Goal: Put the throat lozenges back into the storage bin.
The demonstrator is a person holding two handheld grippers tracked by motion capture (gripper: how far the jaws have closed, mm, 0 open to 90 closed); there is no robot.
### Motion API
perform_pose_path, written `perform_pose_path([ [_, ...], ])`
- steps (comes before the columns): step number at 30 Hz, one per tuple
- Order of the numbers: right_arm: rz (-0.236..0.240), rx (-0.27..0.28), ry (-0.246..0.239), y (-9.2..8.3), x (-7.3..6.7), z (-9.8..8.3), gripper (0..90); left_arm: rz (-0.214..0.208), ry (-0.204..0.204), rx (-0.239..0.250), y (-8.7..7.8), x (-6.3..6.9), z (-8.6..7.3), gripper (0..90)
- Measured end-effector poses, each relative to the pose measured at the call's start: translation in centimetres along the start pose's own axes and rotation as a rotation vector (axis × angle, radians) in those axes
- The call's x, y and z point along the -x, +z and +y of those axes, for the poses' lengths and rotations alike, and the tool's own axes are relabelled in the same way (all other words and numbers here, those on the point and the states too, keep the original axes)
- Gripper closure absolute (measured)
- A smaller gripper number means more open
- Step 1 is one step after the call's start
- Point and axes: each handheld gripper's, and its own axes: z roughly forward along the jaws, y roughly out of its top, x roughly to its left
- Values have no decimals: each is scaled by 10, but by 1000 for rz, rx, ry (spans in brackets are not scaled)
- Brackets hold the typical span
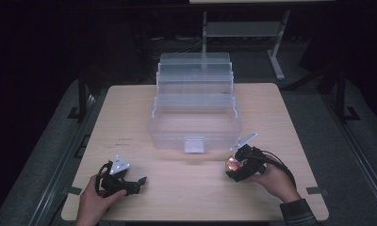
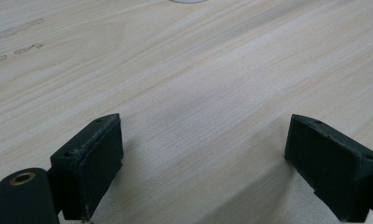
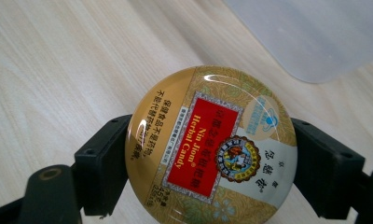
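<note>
On the left of the pale wooden tabletop (image 1: 130,113), the person's left hand (image 1: 90,200) holds the left gripper (image 1: 140,181) low near the front edge, its grey three-cornered plate on top. In the left gripper view its two black jaws stand released, spread wide with nothing but bare wood grain between them. In the middle, toward the back, sits a clear plastic organiser box (image 1: 194,108) with stepped tiers opened up behind a deep bottom bin and a small latch at its front. To the right, just off the box's front right corner, the right hand (image 1: 274,181) holds the right gripper (image 1: 230,165), a cable trailing from it. Its jaws are clenched on the rim of a round gold candy tin (image 3: 210,149), one pad on each side; the lid's red label reads "Nin Jiom Herbal Candy". The tin is held just above the tabletop, beside the box's rounded corner.
</note>
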Motion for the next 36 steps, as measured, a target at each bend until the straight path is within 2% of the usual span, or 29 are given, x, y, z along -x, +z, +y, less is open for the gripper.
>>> perform_pose_path([
  [15, -37, 16, 46, -14, 22, -12, 196, 0, 0, -2, 0, 0, 0, 105],
  [30, -66, 40, 90, -29, 39, -18, 196, 0, 0, -2, 0, 0, 0, 105],
  [36, -76, 53, 93, -36, 43, -16, 196, 1, 2, -2, 0, 0, 0, 105],
])
